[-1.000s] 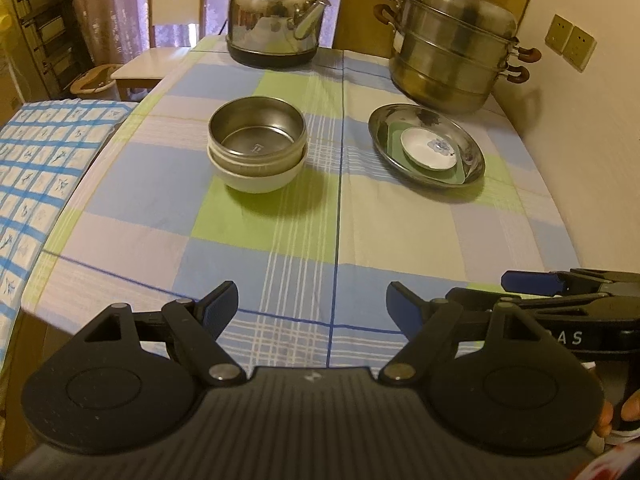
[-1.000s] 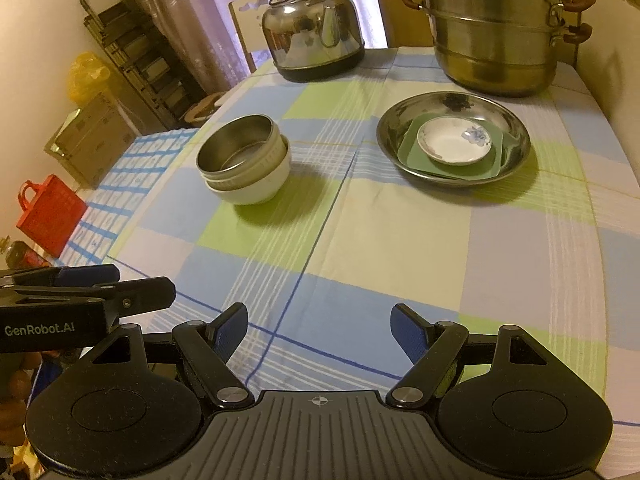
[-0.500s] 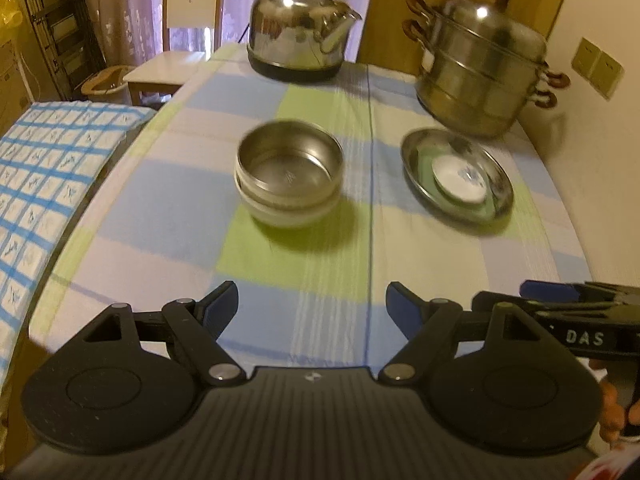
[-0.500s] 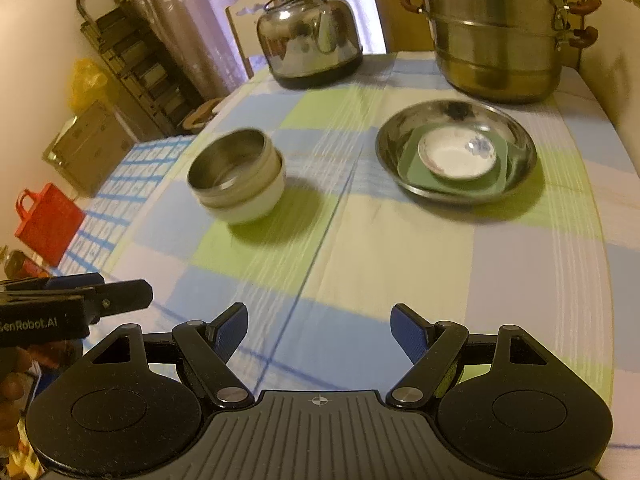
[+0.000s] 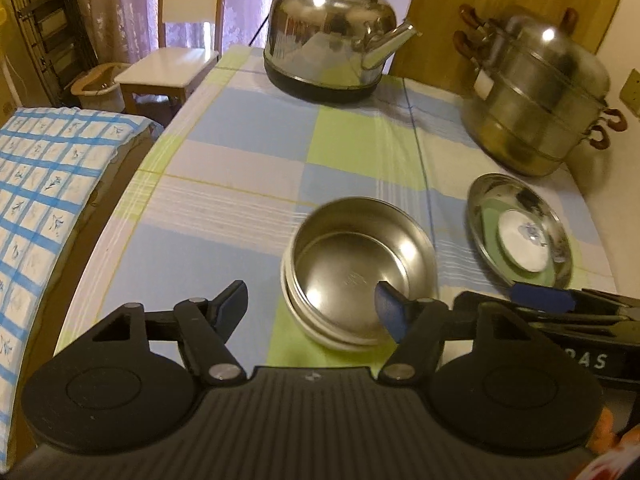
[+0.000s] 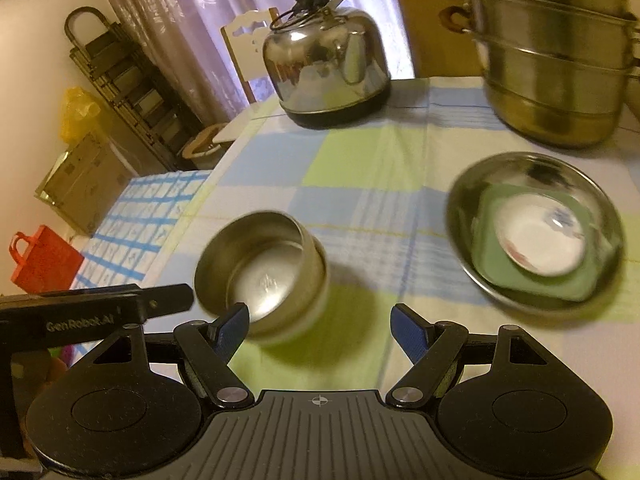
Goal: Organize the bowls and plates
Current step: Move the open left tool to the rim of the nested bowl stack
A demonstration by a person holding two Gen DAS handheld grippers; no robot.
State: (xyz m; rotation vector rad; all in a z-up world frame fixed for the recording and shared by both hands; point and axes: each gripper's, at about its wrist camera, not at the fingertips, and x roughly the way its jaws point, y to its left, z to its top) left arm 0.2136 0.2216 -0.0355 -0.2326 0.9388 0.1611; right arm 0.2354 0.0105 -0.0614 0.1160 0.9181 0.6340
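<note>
A steel bowl (image 5: 360,272) sits nested in a white bowl (image 5: 300,316) on the chequered tablecloth. My left gripper (image 5: 311,300) is at this stack. Its right finger reaches over the steel bowl's near rim, its left finger stands clear of the wall, and the jaws are closing. My right gripper (image 6: 320,322) is open just before the same steel bowl (image 6: 260,268), with its left fingertip at the near rim. To the right lies a steel plate (image 6: 464,200) holding a green square plate (image 6: 488,256) and a white saucer (image 6: 536,240).
A steel kettle (image 5: 332,40) and a stacked steamer pot (image 5: 540,100) stand at the table's far end. A white chair (image 5: 176,60) is behind the table, and a blue-chequered cloth (image 5: 40,200) lies to the left. The wall runs close along the right.
Both grippers have moved forward over the table, up to the stacked bowls. The left jaws have narrowed, and the right jaws have kept their width.
</note>
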